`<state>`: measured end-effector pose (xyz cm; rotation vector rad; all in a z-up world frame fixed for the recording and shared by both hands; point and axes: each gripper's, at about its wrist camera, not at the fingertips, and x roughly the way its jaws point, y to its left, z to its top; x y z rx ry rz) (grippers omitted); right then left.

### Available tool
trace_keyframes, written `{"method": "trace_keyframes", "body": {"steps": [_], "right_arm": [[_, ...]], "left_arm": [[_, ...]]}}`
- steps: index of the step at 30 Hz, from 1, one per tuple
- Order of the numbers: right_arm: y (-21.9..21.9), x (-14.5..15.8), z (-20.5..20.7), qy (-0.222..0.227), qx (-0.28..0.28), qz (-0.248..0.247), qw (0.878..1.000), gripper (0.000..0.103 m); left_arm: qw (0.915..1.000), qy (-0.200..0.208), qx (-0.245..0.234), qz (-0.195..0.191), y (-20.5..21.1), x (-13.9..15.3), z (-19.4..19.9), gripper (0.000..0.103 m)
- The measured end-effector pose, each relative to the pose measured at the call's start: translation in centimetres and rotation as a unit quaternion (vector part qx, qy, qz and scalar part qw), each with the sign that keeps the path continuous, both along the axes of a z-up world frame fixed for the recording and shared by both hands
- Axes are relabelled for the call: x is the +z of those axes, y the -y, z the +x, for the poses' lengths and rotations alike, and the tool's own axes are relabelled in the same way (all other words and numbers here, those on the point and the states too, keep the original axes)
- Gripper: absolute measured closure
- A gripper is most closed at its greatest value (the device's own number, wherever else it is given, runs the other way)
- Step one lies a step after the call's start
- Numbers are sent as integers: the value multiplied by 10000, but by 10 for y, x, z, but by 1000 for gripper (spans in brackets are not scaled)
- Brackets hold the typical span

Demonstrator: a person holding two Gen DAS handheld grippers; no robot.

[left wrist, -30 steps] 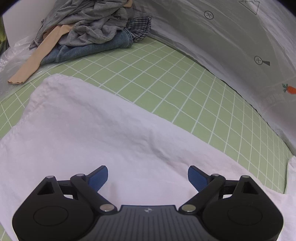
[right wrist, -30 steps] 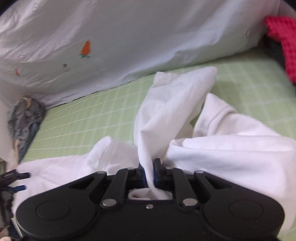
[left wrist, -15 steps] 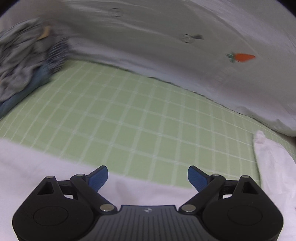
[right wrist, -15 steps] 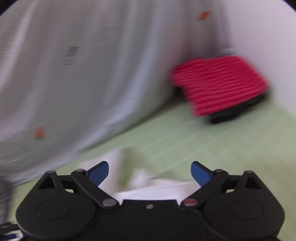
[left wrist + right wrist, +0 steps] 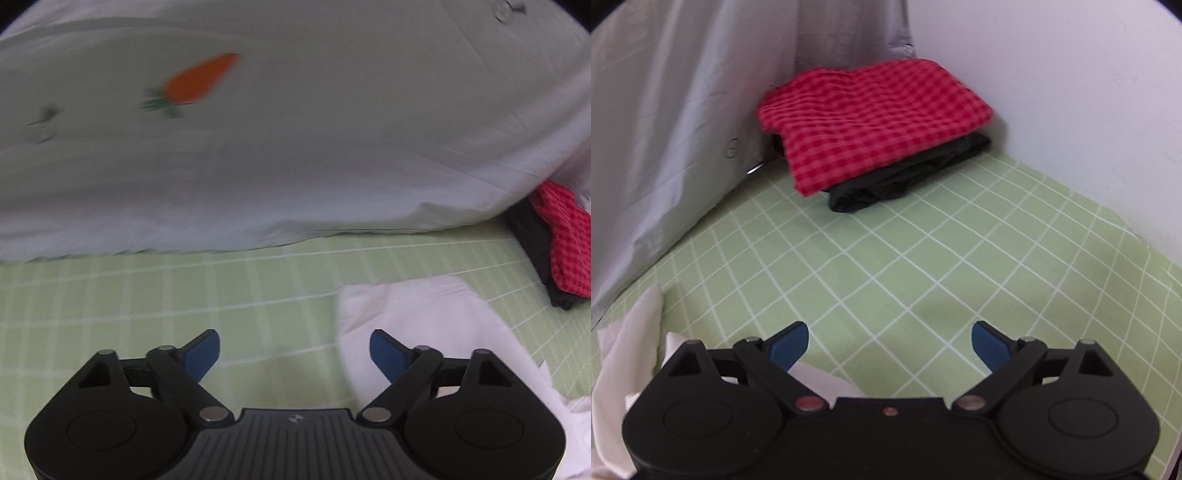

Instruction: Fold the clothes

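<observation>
Red checked cloth point(image 5: 871, 122) folded atop black garment point(image 5: 908, 177).

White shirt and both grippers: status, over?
Left gripper open, empty. Right gripper open, empty. White shirt lying loose on green mat, unheld. Red checked stack in far corner, clear of the work.

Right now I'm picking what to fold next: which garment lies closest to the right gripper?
The white garment, crumpled beside the right gripper. The red checked cloth and black garment sit stacked in the far corner.

Left gripper point(image 5: 294, 350) spread wide, right gripper point(image 5: 889, 345) likewise
</observation>
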<state>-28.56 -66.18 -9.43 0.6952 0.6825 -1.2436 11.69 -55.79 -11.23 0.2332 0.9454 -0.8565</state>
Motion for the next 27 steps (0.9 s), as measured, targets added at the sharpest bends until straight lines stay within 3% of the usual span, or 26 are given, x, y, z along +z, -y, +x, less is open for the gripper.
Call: {"method": "trace_keyframes", "body": {"steps": [3,9,11,13,21,24,27], "right_arm": [[5,-2,-9,69,-284,48,9996,7],[7,-7,-18,-109,-430,61,9990,7],[7,-10,-21,-118,-472,102,9988,7],[8,-13,-24,-111,-524,155,9984,7],[4,-15,-22,-68,-493,262,9984,7],[-1,-13,-15,-83,-356,267,9990,7],[-6,-13,-7,5,-247,321,9992,7]], "left_arm": [[9996,-113,-241,31,28,-10,-1,29],[9989,-123,-426,124,54,-25,-5,58],[9991,-59,-376,193,57,-27,-6,90],[9988,-71,-478,41,57,-27,-6,99],[9963,787,31,-346,0,16,4,99],[9905,1000,732,-593,-58,49,17,99],[9795,1195,1461,-702,-121,77,24,98]]}}
